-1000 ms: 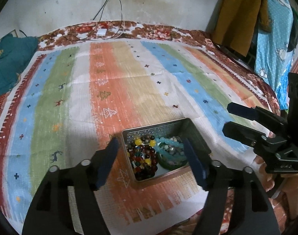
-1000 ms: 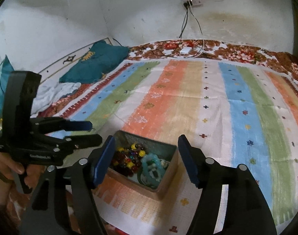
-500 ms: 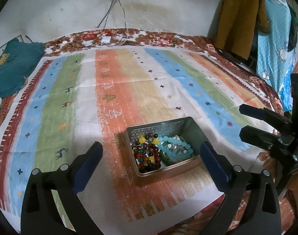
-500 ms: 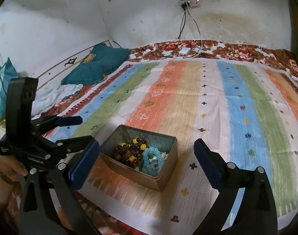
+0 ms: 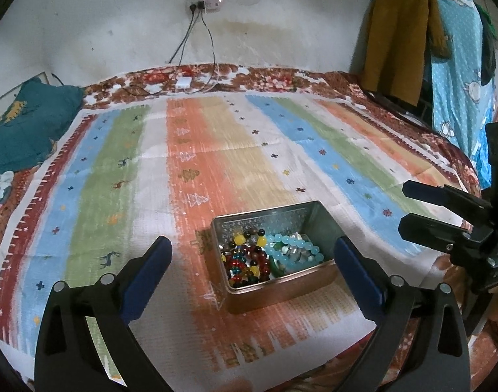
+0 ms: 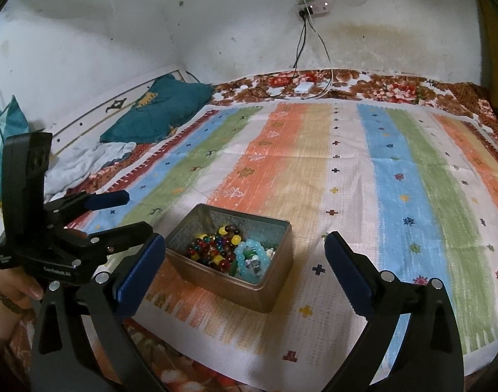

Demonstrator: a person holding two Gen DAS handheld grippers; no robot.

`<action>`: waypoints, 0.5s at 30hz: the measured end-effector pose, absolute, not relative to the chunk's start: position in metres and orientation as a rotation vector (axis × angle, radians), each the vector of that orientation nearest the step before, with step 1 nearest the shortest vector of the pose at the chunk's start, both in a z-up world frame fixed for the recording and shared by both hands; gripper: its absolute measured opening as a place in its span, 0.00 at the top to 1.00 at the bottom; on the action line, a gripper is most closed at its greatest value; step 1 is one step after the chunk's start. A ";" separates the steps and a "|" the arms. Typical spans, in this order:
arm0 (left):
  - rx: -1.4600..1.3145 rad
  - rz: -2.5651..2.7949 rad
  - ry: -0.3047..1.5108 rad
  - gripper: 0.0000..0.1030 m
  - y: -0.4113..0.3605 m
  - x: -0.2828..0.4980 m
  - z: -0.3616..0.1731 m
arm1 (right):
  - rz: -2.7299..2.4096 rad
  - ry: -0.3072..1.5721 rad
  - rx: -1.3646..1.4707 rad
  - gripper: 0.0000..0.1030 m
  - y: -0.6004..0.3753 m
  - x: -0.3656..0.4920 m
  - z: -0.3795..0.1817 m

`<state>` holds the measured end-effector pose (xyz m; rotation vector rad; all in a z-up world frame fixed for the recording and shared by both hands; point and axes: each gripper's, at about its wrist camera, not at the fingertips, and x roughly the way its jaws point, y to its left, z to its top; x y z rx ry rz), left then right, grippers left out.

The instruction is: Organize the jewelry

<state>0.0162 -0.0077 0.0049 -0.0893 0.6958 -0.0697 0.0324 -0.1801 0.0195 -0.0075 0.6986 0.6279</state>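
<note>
An open metal tin (image 5: pixel 281 290) (image 6: pixel 216 281) sits on the striped mat near its front edge. Inside lie a bracelet of red, yellow and dark beads (image 5: pixel 245 261) (image 6: pixel 213 248) and a turquoise bead bracelet (image 5: pixel 298 251) (image 6: pixel 252 258) beside it. My left gripper (image 5: pixel 251 241) (image 6: pixel 137 212) hangs open just short of the tin, its blue pads spread wider than the tin and holding nothing. My right gripper (image 6: pixel 245 238) (image 5: pixel 404 207) is open too and empty, facing the tin from the right side.
The striped mat (image 5: pixel 216 150) covers a floral bedspread. A teal pillow (image 5: pixel 23 127) (image 6: pixel 160 114) lies at the far left. Cables and a white charger (image 5: pixel 183 81) rest by the wall. Clothes (image 5: pixel 399 39) hang at the far right. A hand (image 6: pixel 16 290) holds the left gripper.
Both grippers' jaws have spread from half-wide to fully wide. The left view has shifted a little, so the tin now sits more between its fingers. The tin and beads have not moved.
</note>
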 end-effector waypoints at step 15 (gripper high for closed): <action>-0.073 -0.066 0.674 0.06 -0.012 0.010 0.001 | 0.626 0.709 -0.018 0.04 -0.179 0.030 0.016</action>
